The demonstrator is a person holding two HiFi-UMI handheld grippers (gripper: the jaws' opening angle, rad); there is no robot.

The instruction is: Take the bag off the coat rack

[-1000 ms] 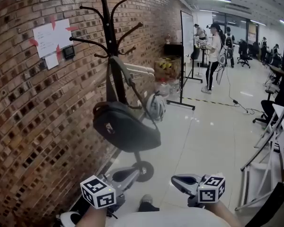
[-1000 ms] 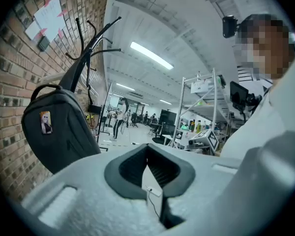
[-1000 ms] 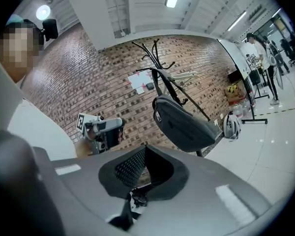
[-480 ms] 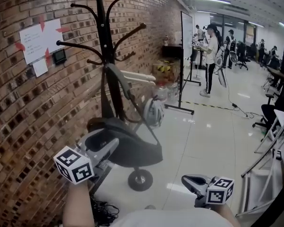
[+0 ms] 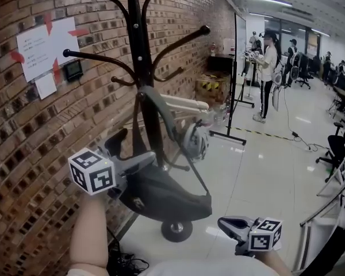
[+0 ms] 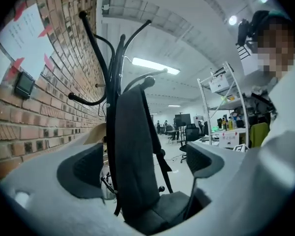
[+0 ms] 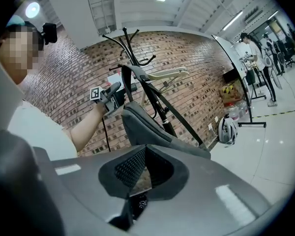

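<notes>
A dark grey sling bag (image 5: 167,194) hangs by its wide strap (image 5: 161,111) from a black coat rack (image 5: 139,39) against the brick wall. My left gripper (image 5: 132,151) is raised at the strap, just above the bag's body. Its jaws are opening wide, and in the left gripper view the strap (image 6: 132,146) runs upright between them without being pressed by my left gripper (image 6: 142,166). My right gripper (image 5: 227,226) hangs low at the right, shut and empty. The right gripper view looks past my right gripper (image 7: 137,181) up at the bag (image 7: 147,129) and the rack (image 7: 130,48).
A white helmet (image 5: 194,142) hangs behind the bag. The rack's round base (image 5: 176,230) stands on the glossy floor, with cables (image 5: 123,263) by the wall. Papers (image 5: 43,45) are taped to the bricks. A whiteboard on a stand (image 5: 236,68) and people (image 5: 270,68) are farther back.
My left gripper rose from waist height to the bag's strap, and its jaws went from shut to wide open. The right gripper stayed low.
</notes>
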